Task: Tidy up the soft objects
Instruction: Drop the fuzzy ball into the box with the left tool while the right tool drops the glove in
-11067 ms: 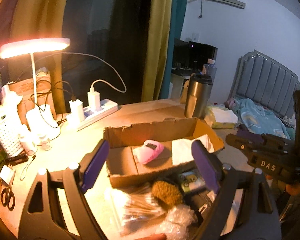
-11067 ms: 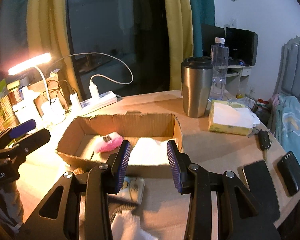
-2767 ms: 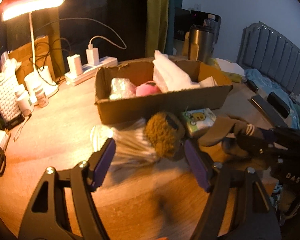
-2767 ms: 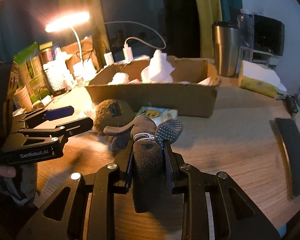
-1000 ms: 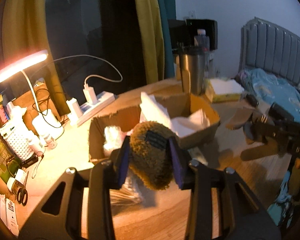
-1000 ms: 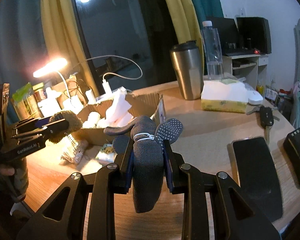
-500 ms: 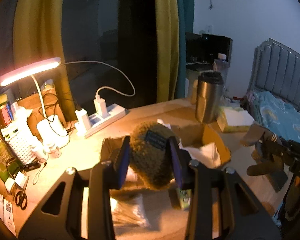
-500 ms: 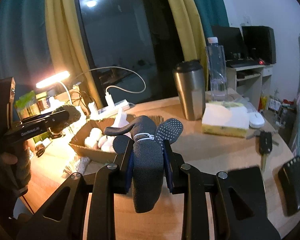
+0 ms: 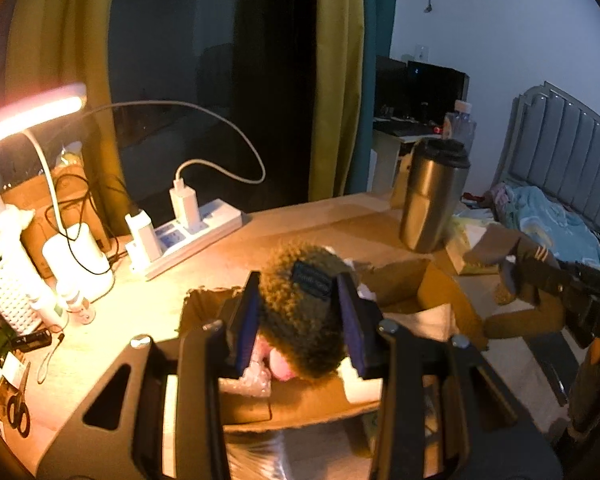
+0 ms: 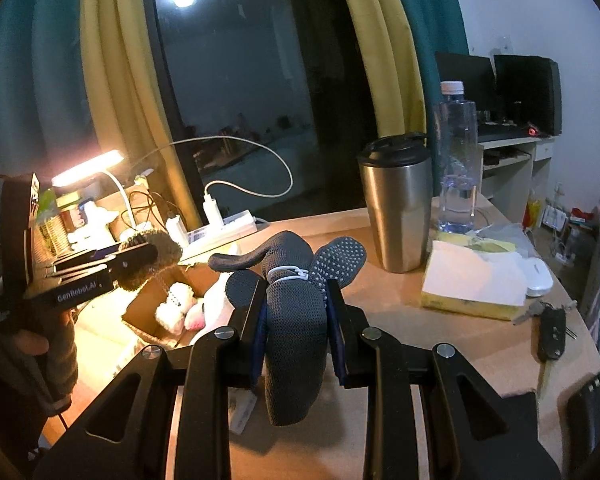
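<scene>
My left gripper [image 9: 298, 320] is shut on a brown fuzzy plush [image 9: 300, 332] with a dark label, held just above the open cardboard box [image 9: 440, 292]. Bubble wrap [image 9: 248, 380], a pink soft thing [image 9: 278, 368] and white tissue [image 9: 424, 320] lie inside that box. My right gripper [image 10: 296, 312] is shut on a bundle of dark grey dotted socks [image 10: 296, 308], raised over the table to the right of the box [image 10: 140, 312]. From the right wrist, the left gripper [image 10: 136, 260] shows at the left with the plush [image 10: 156, 254] over the box. The right gripper [image 9: 540, 276] appears at the right edge of the left wrist view.
A steel tumbler [image 9: 432, 196] stands behind the box, with a tissue pack [image 10: 476, 280], a water bottle [image 10: 458, 164] and a car key [image 10: 552, 332] to its right. A power strip [image 9: 188, 232], a lit desk lamp [image 9: 28, 112], small bottles and scissors [image 9: 18, 412] crowd the left side.
Both grippers have moved forward with their loads. The plush now hangs over the box, closer than before, and the socks have risen slightly toward it.
</scene>
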### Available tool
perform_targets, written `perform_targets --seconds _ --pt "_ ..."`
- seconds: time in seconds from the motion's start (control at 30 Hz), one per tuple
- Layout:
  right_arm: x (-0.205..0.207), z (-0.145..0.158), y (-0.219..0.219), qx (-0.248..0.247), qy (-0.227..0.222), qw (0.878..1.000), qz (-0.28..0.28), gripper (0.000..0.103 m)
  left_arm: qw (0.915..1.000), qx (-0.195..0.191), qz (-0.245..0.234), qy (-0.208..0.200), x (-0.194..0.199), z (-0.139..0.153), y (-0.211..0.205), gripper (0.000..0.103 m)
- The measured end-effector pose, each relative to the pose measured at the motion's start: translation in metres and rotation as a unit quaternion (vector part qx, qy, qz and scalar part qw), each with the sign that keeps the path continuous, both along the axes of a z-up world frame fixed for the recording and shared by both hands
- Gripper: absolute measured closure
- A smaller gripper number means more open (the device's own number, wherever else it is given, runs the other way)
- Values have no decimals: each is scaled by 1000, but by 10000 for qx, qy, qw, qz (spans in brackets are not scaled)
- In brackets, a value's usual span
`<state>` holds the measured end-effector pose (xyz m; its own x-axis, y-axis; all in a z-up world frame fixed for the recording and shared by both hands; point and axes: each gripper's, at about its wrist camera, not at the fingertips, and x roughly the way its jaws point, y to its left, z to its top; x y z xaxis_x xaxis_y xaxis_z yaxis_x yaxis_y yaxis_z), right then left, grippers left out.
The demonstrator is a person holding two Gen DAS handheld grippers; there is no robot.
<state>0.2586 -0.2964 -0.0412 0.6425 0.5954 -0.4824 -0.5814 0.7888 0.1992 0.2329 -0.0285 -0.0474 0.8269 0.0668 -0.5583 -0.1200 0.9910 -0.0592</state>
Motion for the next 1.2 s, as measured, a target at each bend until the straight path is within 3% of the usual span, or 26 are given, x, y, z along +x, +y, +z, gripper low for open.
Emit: perform_targets --seconds 0.43,0.6,0.73,0.8,0.93,1.03,1.07,1.1,1.13,1.2 --pt "41 -27 44 -299 372 9988 -59 75 9969 -147 -363 675 36 -52 11 65" --pt "45 -49 72 -661 564 9962 10 75 9946 -276 -516 853 41 -65 15 63" --pt "50 -65 82 -932 781 9925 -107 75 9928 -382 -637 941 40 -71 15 60" --pt "48 -67 84 -1038 708 9919 -155 75 9926 -421 -640 941 39 -72 16 53" --pt "44 -68 91 -1237 651 9898 -289 74 9921 -548 -617 950 33 -67 20 52" --pt "42 -69 94 -1266 685 9891 -324 66 9918 -611 -672 896 25 -60 19 51" --pt "42 -69 95 -1276 684 9889 -322 62 9915 -660 -713 868 22 -58 19 45" --pt "40 -69 97 -1293 693 9888 -281 60 9913 -687 -751 837 19 -55 18 26" --pt "39 -68 98 -1276 700 9890 -253 55 9915 -725 -762 765 15 -52 19 20" --pt "36 -63 96 -1207 689 9899 -274 49 9919 -789 -742 661 8 -46 20 19"
